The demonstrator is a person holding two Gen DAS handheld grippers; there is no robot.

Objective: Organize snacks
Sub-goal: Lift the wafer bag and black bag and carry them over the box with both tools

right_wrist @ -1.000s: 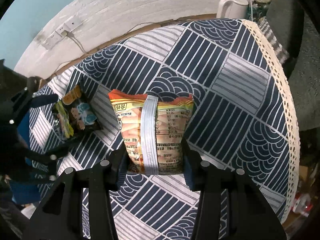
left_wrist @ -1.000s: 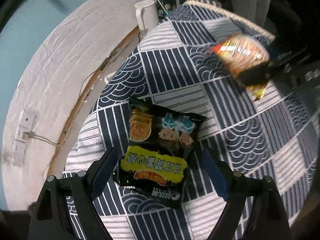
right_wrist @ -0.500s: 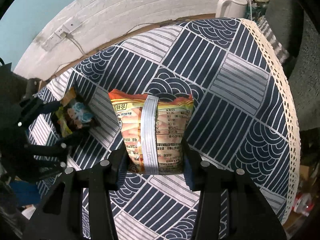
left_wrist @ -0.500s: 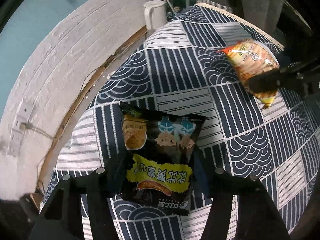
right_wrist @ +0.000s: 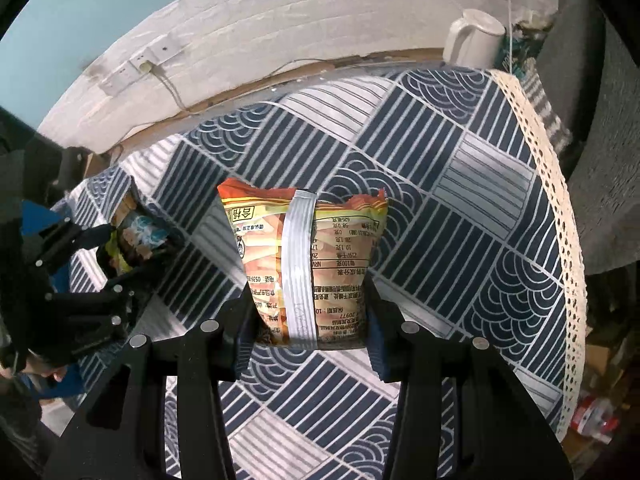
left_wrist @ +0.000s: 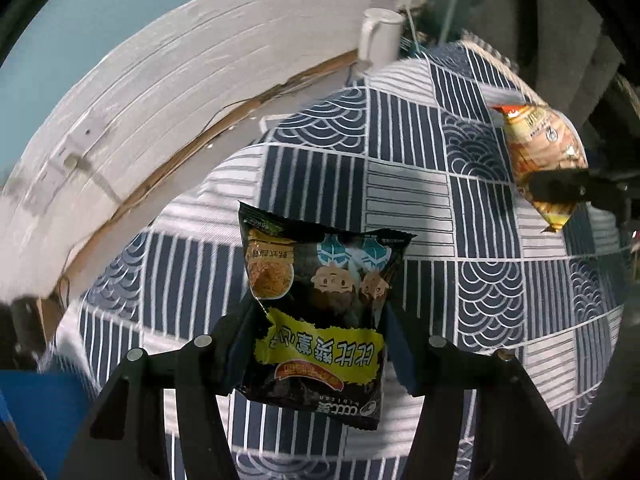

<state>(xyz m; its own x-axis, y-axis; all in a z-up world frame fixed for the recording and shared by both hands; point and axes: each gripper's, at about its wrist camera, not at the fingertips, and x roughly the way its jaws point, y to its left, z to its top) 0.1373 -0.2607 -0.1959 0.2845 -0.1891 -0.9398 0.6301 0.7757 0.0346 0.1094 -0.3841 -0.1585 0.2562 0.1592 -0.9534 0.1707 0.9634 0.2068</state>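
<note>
- Left wrist view: left gripper (left_wrist: pixel 316 354) was spread around the black snack bag (left_wrist: pixel 320 308) a second ago; fingers now pinch its sides, bag raised clear of the tablecloth (left_wrist: pixel 420 184). Pickup looks done; carrying comes next.
- Right gripper (right_wrist: pixel 308 326) clamps the orange snack bag (right_wrist: pixel 306 258), as before.
- Both bags crinkly, glossy foil, pillow-shaped; orange one shows a silver back seam.
- Cloth: navy-white woven, wave and stripe squares.
- White kettle (right_wrist: pixel 474 42) at 1 o'clock, far edge.

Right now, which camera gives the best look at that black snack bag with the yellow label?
The left wrist view: the black snack bag fills the middle, its front facing the camera, gripped by the left gripper. In the right wrist view the bag is small, at the left edge, partly hidden behind that gripper's fingers.
</note>
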